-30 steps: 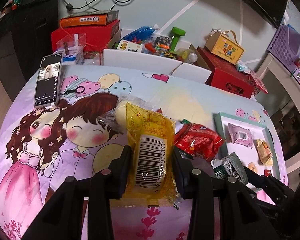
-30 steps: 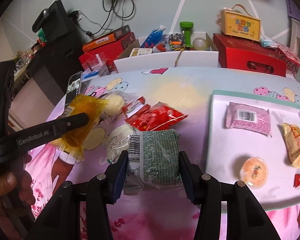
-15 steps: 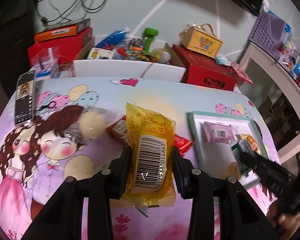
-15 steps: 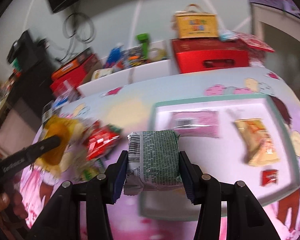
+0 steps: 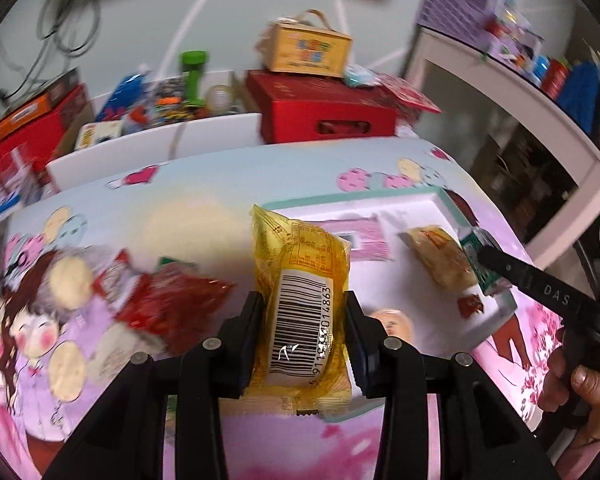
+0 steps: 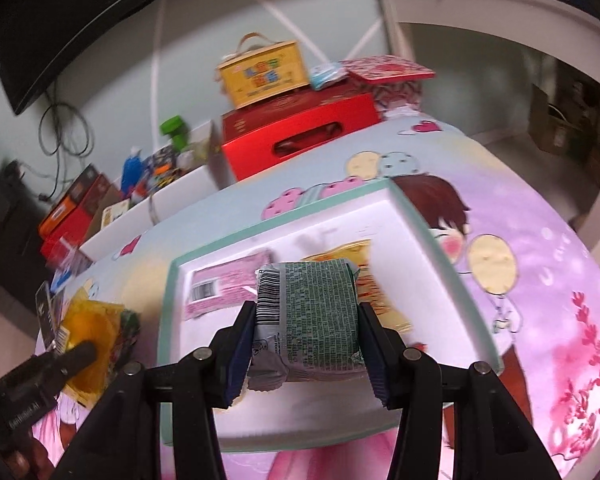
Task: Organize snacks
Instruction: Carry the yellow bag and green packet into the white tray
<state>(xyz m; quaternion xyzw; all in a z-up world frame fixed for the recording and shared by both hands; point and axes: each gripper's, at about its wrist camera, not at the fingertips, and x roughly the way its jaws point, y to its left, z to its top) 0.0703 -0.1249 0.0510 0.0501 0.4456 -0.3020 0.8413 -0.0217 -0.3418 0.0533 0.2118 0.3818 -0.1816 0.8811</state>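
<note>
My left gripper (image 5: pixel 302 312) is shut on a yellow snack packet (image 5: pixel 302 300) with a barcode, held over the near left part of the white tray (image 5: pixel 428 200) with its teal rim. My right gripper (image 6: pixel 306 320) is shut on a green snack packet (image 6: pixel 312 312) above the same tray (image 6: pixel 172 280). On the tray lie a pink packet (image 5: pixel 360 236), an orange-brown packet (image 5: pixel 440 264), a small red sweet (image 5: pixel 470 304) and a round jelly cup (image 5: pixel 396 322). In the left wrist view the right gripper's finger (image 5: pixel 532 280) shows with the green packet (image 5: pixel 476 256) at the tray's right edge.
Red packets (image 5: pixel 172 304) and round pale cakes (image 5: pixel 70 280) lie left of the tray on the cartoon tablecloth (image 5: pixel 204 208). Behind the table stand a white box of items (image 5: pixel 160 136), a red box (image 5: pixel 320 108) with a yellow carton (image 5: pixel 308 48), and a white shelf (image 5: pixel 520 92) at right.
Both grippers have swept right from the loose snack pile to above the tray, each still holding its packet. Both wrists have rolled, so the table looks tilted.
</note>
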